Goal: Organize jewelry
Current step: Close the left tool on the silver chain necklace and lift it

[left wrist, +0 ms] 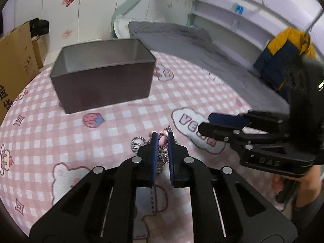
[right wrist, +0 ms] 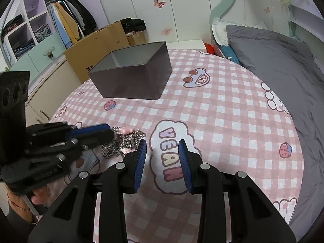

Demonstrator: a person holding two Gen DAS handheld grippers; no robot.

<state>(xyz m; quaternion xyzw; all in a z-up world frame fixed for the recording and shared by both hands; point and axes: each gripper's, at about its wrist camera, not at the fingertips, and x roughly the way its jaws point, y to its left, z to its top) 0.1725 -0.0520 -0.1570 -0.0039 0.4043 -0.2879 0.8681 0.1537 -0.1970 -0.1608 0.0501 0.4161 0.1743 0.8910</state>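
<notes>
The left gripper [left wrist: 162, 136] has its blue pads drawn in close on a heap of silver chain jewelry [left wrist: 160, 147] that lies on the pink checked bedspread [left wrist: 121, 121], and a small pink charm [left wrist: 163, 140] sits right between the pad tips, so the jaws look clamped on the charm and the links around it. The gripper points steeply down at the heap, which suits pinching a loose, slack thing off soft fabric: the chain would spill away from anything but a tight nip near its bulk. In the right wrist view the same tangle of chain shows just beside the left gripper's tips, with part of it trailing toward the viewer, still resting on the cloth; nothing there looks lifted yet. The right gripper [right wrist: 163, 146] hangs over the cartoon cloud print [right wrist: 172, 158] just beside the heap with its jaws partly apart and nothing between them, so it seems to be waiting clear of the pick. Farther back on the bedspread, well apart from the chain, stands a dark grey open-topped storage box [left wrist: 101, 85], its mouth facing up; what can be seen of its inside looks bare. It is likely the place meant for the jewelry, which would explain its position in easy reach.
</notes>
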